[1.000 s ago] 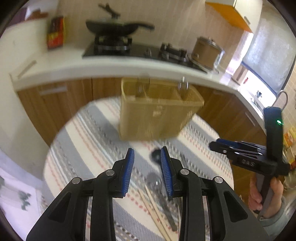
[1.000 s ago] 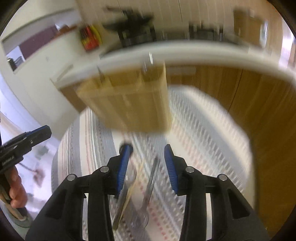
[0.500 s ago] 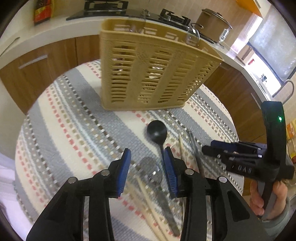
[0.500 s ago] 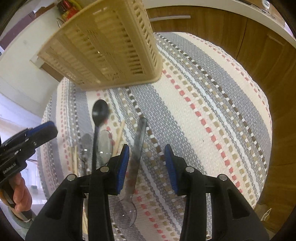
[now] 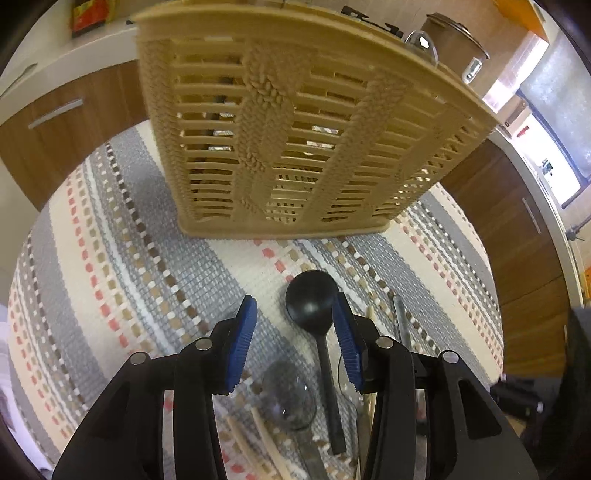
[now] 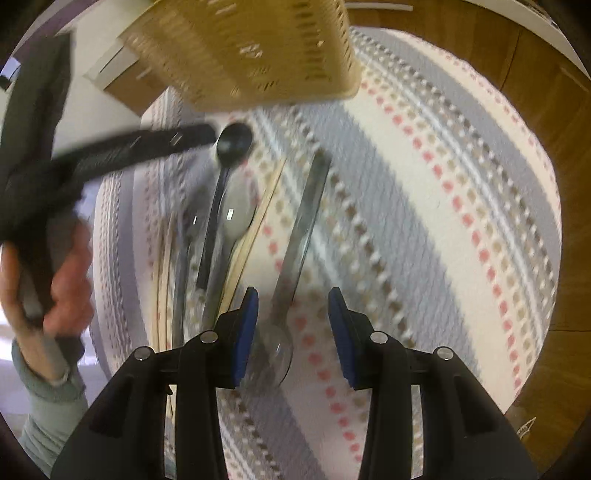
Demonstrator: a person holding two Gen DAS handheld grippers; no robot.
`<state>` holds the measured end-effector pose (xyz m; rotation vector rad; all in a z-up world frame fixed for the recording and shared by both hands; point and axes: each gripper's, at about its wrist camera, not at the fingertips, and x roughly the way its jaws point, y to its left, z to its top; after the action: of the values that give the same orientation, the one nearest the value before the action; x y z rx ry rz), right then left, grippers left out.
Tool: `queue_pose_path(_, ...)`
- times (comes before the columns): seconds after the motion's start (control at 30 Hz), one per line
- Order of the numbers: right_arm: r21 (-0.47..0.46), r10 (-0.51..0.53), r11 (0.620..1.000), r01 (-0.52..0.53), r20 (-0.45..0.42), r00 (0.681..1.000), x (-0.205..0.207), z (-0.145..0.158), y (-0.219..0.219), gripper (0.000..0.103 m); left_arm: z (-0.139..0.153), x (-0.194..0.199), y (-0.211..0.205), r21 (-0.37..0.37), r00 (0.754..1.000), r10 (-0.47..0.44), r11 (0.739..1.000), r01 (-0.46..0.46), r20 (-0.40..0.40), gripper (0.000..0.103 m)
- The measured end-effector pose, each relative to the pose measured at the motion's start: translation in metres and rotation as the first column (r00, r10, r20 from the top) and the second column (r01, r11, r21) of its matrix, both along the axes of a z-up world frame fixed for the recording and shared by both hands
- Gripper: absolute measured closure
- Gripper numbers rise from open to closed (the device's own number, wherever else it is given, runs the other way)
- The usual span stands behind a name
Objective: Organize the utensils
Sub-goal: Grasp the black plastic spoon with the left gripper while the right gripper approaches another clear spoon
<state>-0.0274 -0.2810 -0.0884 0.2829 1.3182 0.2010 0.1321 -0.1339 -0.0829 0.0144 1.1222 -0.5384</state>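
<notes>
A beige slotted utensil basket (image 5: 295, 129) stands at the back of a round table covered by a striped woven cloth (image 5: 110, 258). In front of it lie a black spoon (image 5: 312, 302), a clear spoon (image 5: 288, 398) and wooden chopsticks (image 5: 266, 443). My left gripper (image 5: 293, 314) hangs low over the black spoon's bowl. Its jaws are opening and the pads press on nothing. My right gripper (image 6: 293, 306) is open just above a long clear spoon (image 6: 303, 221), whose bowl lies between the fingers. The right wrist view also shows the black spoon (image 6: 232, 144), the chopsticks (image 6: 255, 229), the basket (image 6: 258, 48) and the blurred left gripper (image 6: 192, 136).
Wooden cabinets (image 5: 62, 122) and a white counter ring the table. A brown pot (image 5: 454, 33) sits on the counter behind the basket. A hand (image 6: 55, 277) in a grey-green sleeve holds the left gripper. The cloth's right half (image 6: 443, 184) is bare.
Both grippers have dropped toward the table and tipped downward, so the utensils look larger and closer. The left jaws have spread wider; the right jaws keep the same gap.
</notes>
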Motion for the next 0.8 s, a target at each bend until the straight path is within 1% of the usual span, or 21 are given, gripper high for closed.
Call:
queue_pose_path(0.13, -0.042, 0.027, 0.999, -0.026, 0.022, 0.999, -0.003, 0.003, 0.011, 0.067, -0.007, 0.005, -0.005, 0.009, 1.0, 0.013, 1.0, -0.013, -0.011, 0.062)
queue_pose_path(0.23, -0.068, 0.042, 0.997, -0.04, 0.016, 0.999, -0.004, -0.001, 0.022, 0.067, -0.01, 0.008, -0.009, 0.017, 1.0, 0.022, 1.0, -0.022, -0.009, 0.062)
queue_pose_path(0.33, -0.151, 0.082, 0.985, -0.077, 0.029, 0.996, -0.003, -0.007, 0.041, 0.067, -0.014, 0.01, -0.015, 0.025, 1.0, 0.018, 1.0, -0.018, -0.009, 0.061)
queue_pose_path(0.43, -0.191, 0.103, 0.977, -0.094, 0.037, 0.994, -0.007, -0.008, 0.048, 0.072, -0.021, 0.013, -0.025, 0.031, 1.0, 0.016, 0.999, -0.015, -0.011, 0.061)
queue_pose_path(0.47, -0.197, 0.105, 0.976, -0.096, 0.037, 0.994, -0.008, -0.008, 0.048, 0.075, -0.021, 0.013, -0.026, 0.031, 1.0, 0.016, 0.999, -0.016, -0.007, 0.061)
queue_pose_path(0.53, -0.196, 0.102, 0.976, -0.093, 0.037, 0.994, -0.011, -0.007, 0.045, 0.079, -0.023, 0.013, -0.03, 0.026, 1.0, 0.016, 1.0, -0.016, -0.01, 0.061)
queue_pose_path(0.57, -0.193, 0.099, 0.977, -0.09, 0.037, 0.994, -0.019, -0.008, 0.034, 0.082, -0.023, 0.013, -0.029, 0.021, 1.0, 0.016, 1.0, -0.016, -0.013, 0.061)
queue_pose_path(0.6, -0.186, 0.095, 0.979, -0.087, 0.035, 0.995, -0.019, -0.008, 0.032, 0.082, -0.022, 0.013, -0.025, 0.016, 1.0, 0.016, 1.0, -0.016, -0.016, 0.061)
queue_pose_path(0.67, -0.215, 0.085, 0.974, -0.075, 0.04, 0.996, -0.024, -0.005, 0.026, 0.082, -0.022, 0.013, -0.024, 0.007, 1.0, 0.016, 1.0, -0.016, -0.023, 0.061)
queue_pose_path(0.7, -0.211, 0.079, 0.975, -0.069, 0.039, 0.996, -0.025, -0.005, 0.022, 0.082, -0.022, 0.014, -0.023, 0.005, 1.0, 0.017, 1.0, -0.017, -0.026, 0.061)
queue_pose_path(0.77, -0.143, 0.06, 0.988, -0.056, 0.021, 0.998, -0.026, -0.007, 0.015, 0.083, -0.021, 0.015, -0.023, 0.006, 0.999, 0.02, 1.0, -0.02, -0.028, 0.061)
queue_pose_path(0.8, -0.134, 0.051, 0.99, -0.048, 0.019, 0.999, -0.027, -0.007, 0.011, 0.083, -0.021, 0.015, -0.026, 0.015, 1.0, 0.018, 1.0, -0.017, -0.026, 0.059)
